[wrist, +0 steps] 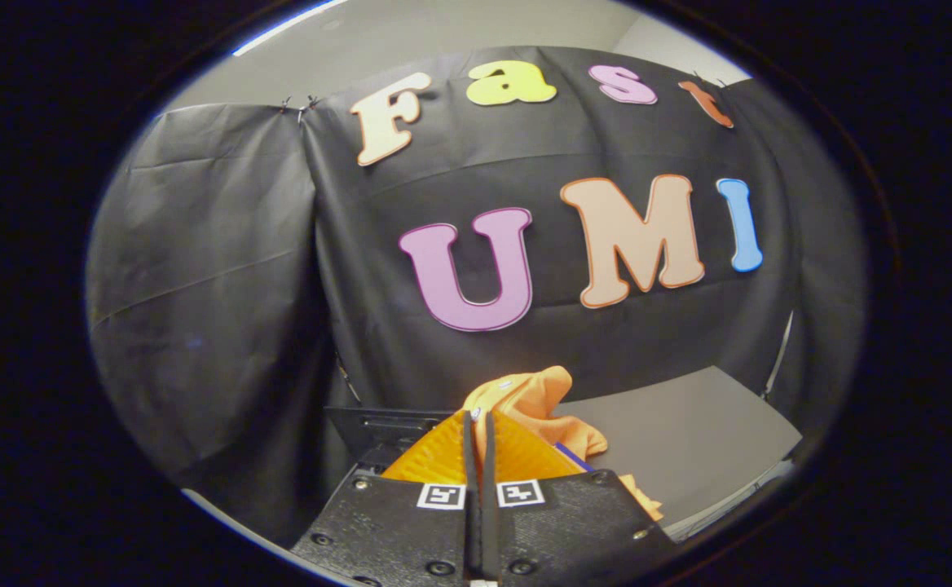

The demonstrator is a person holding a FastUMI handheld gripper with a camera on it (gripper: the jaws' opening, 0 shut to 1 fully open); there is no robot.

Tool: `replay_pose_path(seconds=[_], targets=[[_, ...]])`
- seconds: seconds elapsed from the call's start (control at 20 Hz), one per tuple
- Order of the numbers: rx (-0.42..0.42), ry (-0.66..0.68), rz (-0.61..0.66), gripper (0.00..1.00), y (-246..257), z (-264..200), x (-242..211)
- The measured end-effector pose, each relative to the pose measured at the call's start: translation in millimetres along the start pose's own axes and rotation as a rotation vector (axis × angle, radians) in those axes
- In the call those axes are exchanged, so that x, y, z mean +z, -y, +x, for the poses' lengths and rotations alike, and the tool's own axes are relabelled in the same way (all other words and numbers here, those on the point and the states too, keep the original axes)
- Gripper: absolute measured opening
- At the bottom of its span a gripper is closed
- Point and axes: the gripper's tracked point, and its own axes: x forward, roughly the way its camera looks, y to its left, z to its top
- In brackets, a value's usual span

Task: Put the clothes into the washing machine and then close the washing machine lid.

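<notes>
My gripper (478, 417) is raised and faces the booth wall, its two fingers pressed close together. An orange garment (535, 398) bunches up just past the fingertips and drapes down to the right of them; the fingers appear to pinch a fold of it. More of the orange cloth shows lower down beside the right finger (643, 501). Just left of the fingertips lies a black flat panel (382, 428), which may belong to the washing machine; the rest of it is hidden behind the gripper body.
A dark grey tabletop (688, 432) stretches to the right beyond the garment, its edge running along the lower right. A small blue edge (571, 456) peeks out under the cloth. Black cloth wall (223, 269) stands close behind and to the left.
</notes>
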Motion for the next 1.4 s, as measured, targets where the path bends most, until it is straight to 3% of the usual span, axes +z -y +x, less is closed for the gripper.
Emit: replay_pose_path(seconds=[0.35,0.6,1.4], targets=[[0.102,0.04,-0.002,0.0,-74,20,3],[0.147,0.008,-0.023,0.0,-111,39,-26],[0.152,-0.216,0.012,0.0,-136,132,-196]])
